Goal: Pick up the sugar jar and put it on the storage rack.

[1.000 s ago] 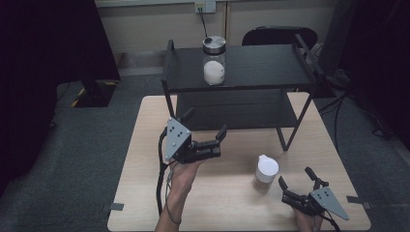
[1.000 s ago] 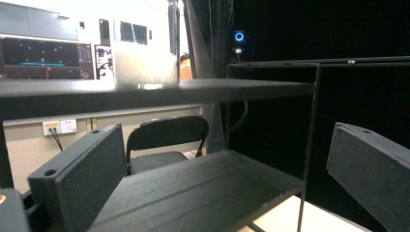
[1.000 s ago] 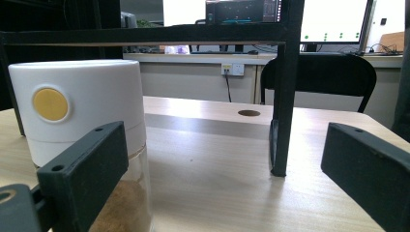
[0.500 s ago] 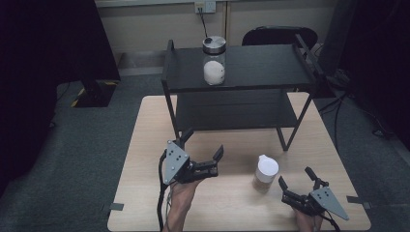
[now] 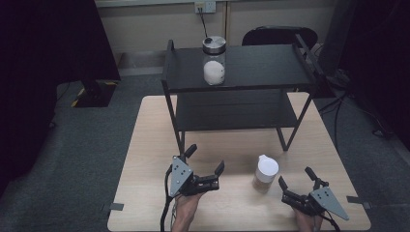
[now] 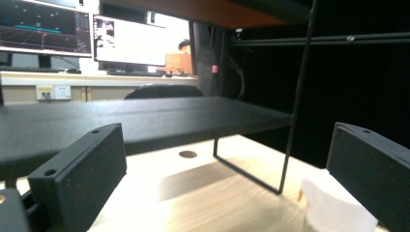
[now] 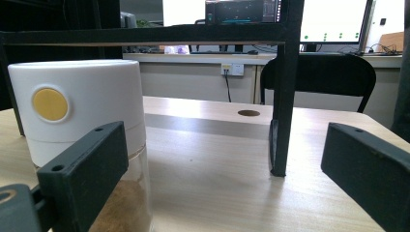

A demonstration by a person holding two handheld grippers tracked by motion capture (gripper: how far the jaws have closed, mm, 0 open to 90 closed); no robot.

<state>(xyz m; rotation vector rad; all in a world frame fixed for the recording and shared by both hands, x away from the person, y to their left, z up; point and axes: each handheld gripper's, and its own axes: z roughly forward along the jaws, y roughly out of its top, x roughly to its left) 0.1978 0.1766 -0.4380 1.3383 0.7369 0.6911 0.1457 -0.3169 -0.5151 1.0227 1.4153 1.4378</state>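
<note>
White-lidded jar stands near the tabletop's front edge, between both hand-held grippers, left and right, each wide and seemingly empty.

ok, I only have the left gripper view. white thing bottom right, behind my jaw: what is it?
Observer: A jar with a white cap that has a yellow dot on it. There is brown powder in the glass below.
Operator: Right gripper on it?
Observer: No. The right gripper is open beside it, and the jar is not between its jaws.
Operator: Anything on top of the rack?
Observer: A second jar with a metal lid and white contents stands on the top shelf.
</note>
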